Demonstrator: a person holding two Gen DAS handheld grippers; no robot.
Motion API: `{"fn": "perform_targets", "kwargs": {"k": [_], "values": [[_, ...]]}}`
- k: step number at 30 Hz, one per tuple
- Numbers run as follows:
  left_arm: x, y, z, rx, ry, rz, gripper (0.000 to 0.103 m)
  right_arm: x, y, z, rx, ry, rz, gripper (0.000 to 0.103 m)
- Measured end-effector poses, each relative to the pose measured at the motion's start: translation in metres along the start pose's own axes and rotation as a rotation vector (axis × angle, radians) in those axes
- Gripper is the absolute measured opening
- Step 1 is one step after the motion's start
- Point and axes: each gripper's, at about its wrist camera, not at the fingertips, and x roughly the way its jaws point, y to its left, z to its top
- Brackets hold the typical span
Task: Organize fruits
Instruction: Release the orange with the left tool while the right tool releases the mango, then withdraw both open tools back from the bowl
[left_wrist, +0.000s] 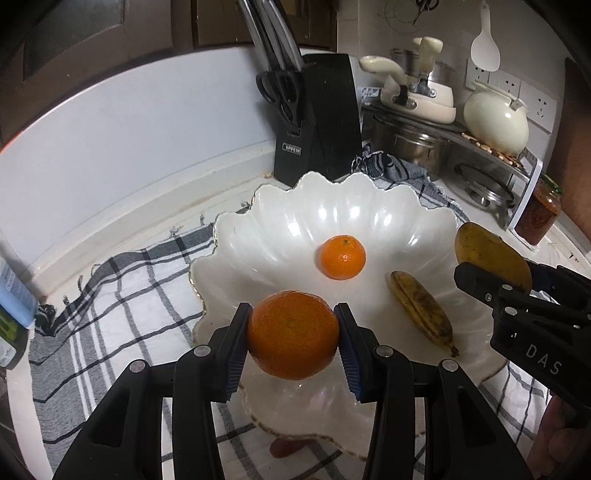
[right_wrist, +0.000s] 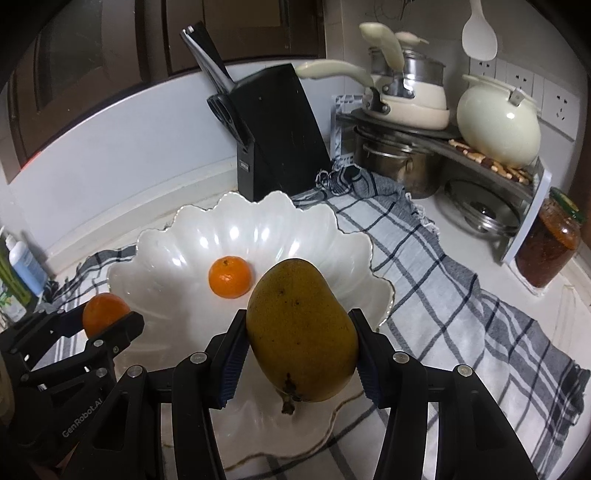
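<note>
A white scalloped bowl (left_wrist: 258, 221) (right_wrist: 177, 236) stands on a checked cloth. Inside it lie a small orange (left_wrist: 342, 257) (right_wrist: 229, 277) and a brown-spotted banana (left_wrist: 421, 310). My left gripper (left_wrist: 293, 332) is shut on a bigger orange (left_wrist: 293, 334) above the bowl's near rim; the right wrist view shows that orange (right_wrist: 105, 312) at the bowl's left edge. My right gripper (right_wrist: 299, 350) is shut on a yellow-brown mango (right_wrist: 301, 332), held over the bowl's near right part. The mango (left_wrist: 487, 258) also shows at the right of the left wrist view.
The checked cloth (right_wrist: 461, 295) covers the counter. Behind the bowl stand a black knife block (left_wrist: 317, 118) (right_wrist: 273, 129), a rack with pots and a cream kettle (left_wrist: 496, 120), and a jar (right_wrist: 546, 251) at the right. Bottles (right_wrist: 22, 269) stand at the left.
</note>
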Motion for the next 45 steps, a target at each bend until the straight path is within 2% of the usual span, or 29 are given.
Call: {"fn": "perform_targets", "kwargs": {"k": [9, 11, 12, 13, 18, 21, 32, 45], "values": [[0.012, 0.000, 0.000, 0.003, 0.026, 0.000, 0.047, 0.016, -0.003, -0.003, 0.008, 0.033, 0.009, 0.055], [0.011, -0.001, 0.000, 0.006, 0.018, 0.009, 0.057, 0.015, -0.003, -0.003, 0.003, 0.028, -0.004, 0.064], [0.008, 0.000, 0.000, 0.002, 0.008, 0.015, 0.066, 0.013, -0.003, -0.002, 0.002, 0.017, -0.014, 0.078], [0.005, 0.001, 0.000, -0.002, -0.001, 0.020, 0.070, 0.008, -0.003, -0.001, 0.002, -0.004, -0.036, 0.086], [-0.007, 0.000, 0.003, 0.004, -0.019, 0.031, 0.078, -0.011, -0.003, 0.006, 0.002, -0.045, -0.060, 0.089], [-0.018, 0.001, 0.002, -0.001, -0.035, 0.040, 0.089, -0.023, -0.001, 0.006, 0.002, -0.064, -0.073, 0.095], [-0.061, 0.011, -0.010, -0.011, -0.074, 0.054, 0.099, -0.064, 0.009, -0.005, 0.012, -0.102, -0.095, 0.097], [-0.104, 0.024, -0.029, -0.029, -0.107, 0.065, 0.102, -0.106, 0.029, -0.023, 0.013, -0.148, -0.086, 0.097]]}}
